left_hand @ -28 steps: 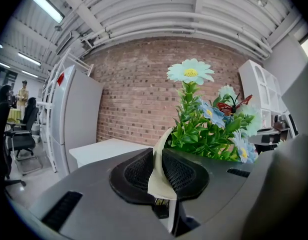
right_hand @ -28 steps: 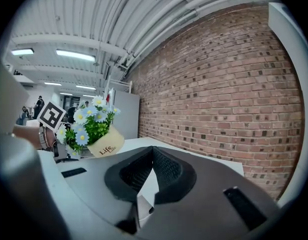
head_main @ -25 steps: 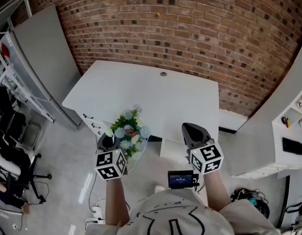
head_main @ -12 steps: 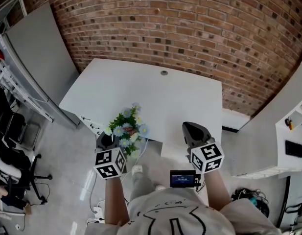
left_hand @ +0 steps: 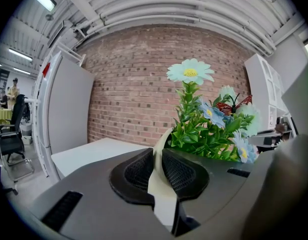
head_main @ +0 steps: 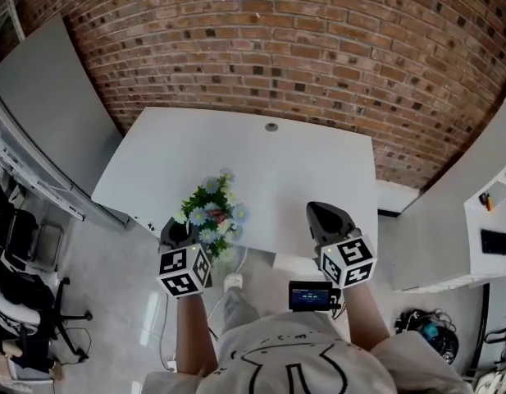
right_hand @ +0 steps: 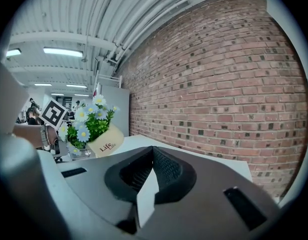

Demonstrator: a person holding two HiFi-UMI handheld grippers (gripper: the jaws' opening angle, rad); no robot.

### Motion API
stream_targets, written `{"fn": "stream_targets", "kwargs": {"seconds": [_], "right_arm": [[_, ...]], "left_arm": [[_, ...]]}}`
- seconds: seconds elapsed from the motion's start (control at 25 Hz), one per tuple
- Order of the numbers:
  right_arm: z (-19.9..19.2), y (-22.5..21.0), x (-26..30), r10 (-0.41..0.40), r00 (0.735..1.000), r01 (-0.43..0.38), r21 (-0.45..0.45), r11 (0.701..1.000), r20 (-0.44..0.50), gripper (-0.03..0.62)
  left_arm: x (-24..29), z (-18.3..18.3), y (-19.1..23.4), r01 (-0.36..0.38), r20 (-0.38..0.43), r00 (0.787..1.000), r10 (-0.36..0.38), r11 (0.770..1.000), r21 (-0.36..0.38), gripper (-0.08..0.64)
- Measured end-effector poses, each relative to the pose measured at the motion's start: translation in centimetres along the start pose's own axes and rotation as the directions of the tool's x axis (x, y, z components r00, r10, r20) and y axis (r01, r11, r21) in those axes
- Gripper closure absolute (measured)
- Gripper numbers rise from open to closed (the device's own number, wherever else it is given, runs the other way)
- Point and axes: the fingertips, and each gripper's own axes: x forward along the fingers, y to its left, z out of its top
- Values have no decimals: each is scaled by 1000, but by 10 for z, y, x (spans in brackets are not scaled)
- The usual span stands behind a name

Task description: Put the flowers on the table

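A bunch of pale blue and white artificial flowers (head_main: 211, 210) with green leaves stands in a cream pot (right_hand: 105, 143). My left gripper (head_main: 180, 231) is shut on the pot's rim (left_hand: 161, 160), which shows pinched between the jaws, and the blooms (left_hand: 209, 118) rise just beyond. The flowers hang over the near left edge of the white table (head_main: 294, 171). My right gripper (head_main: 323, 220) hovers over the table's near right edge, shut with nothing in it (right_hand: 153, 165). In the right gripper view the flowers lie to its left.
A brick wall (head_main: 318, 48) runs behind the table. A grey panel (head_main: 47, 97) stands to the left, with office chairs (head_main: 23, 236) beyond it. White shelving (head_main: 482, 220) is at the right. A small round grommet (head_main: 271, 126) sits near the table's far edge.
The person has stepped closer to the table. Both grippers and the held flowers have moved forward from over the floor to over the table's near edge.
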Motion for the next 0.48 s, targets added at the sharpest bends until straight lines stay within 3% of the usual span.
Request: {"fn": "stream_targets", "kwargs": {"seconds": [0.48], "right_arm": [[16, -7, 90, -111, 994, 111, 30, 993, -2, 578]], "left_arm": [[100, 24, 56, 100, -11, 995, -100, 995, 22, 499]]}}
